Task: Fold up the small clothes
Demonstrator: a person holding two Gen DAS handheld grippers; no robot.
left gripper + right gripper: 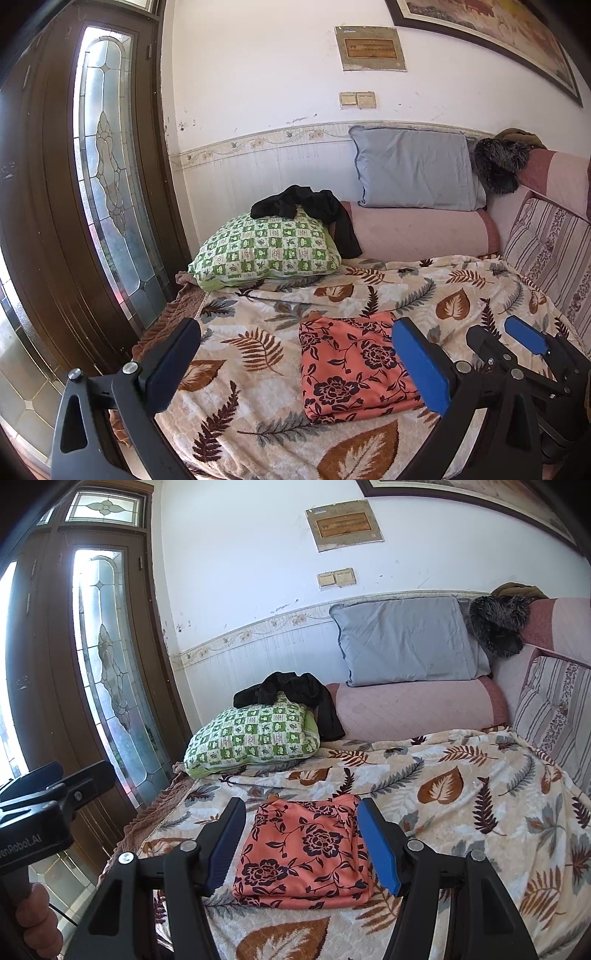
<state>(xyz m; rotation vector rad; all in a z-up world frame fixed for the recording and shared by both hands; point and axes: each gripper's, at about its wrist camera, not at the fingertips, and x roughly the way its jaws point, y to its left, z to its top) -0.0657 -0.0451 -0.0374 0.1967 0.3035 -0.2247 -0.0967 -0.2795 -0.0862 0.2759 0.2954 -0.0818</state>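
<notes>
Holding both grippers spread and empty, you had the folded floral garment [306, 853] lying flat on the leaf-print blanket [461, 794], just ahead of the right gripper [301, 847] and ahead-right of the left gripper [295, 369]. Nudging its top layer with a finger could have undone the fold, I judged.

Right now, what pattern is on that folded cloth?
Dark flowers and vines on the folded orange cloth; clearest in the right wrist view.
</notes>
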